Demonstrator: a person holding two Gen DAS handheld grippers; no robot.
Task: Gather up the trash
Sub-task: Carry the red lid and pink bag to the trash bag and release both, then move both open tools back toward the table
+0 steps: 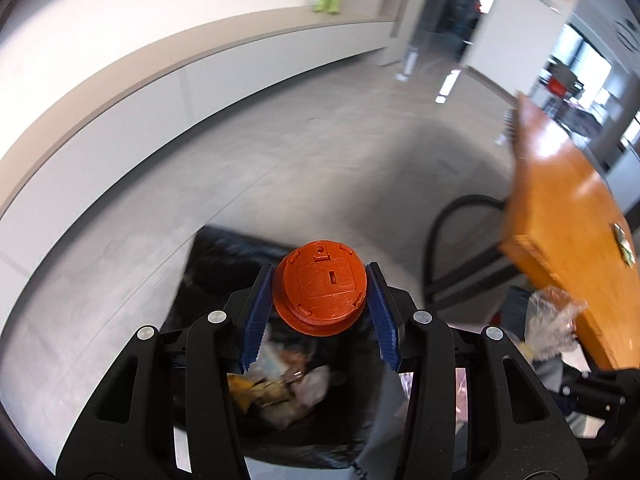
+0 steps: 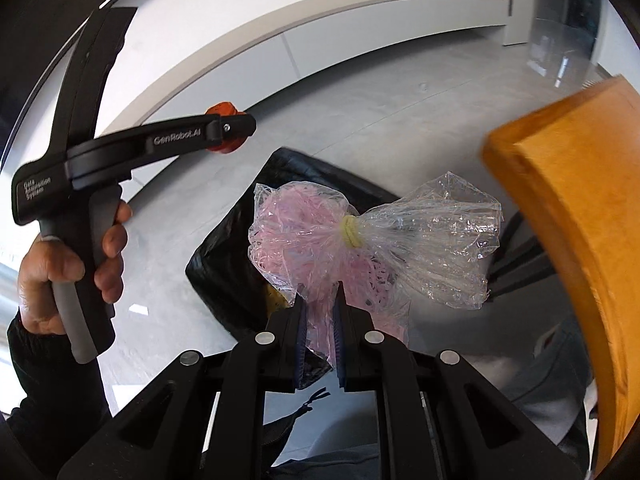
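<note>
Left gripper (image 1: 320, 300) is clamped on a round orange plastic lid (image 1: 320, 288), black bin bag (image 1: 224, 256) right below it, so just let go there. Right gripper (image 2: 320, 320) pinches a clear cellophane bag of pink shreds (image 2: 320, 240); ease it forward over the bag first.

Orange wooden table (image 1: 568, 208) stands over grey floor (image 1: 280, 152).

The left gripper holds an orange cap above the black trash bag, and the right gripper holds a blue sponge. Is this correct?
Not quite. The right gripper holds a clear plastic bag of pink shreds, as the right wrist view shows. The left gripper does hold the orange cap above the black trash bag.
</note>
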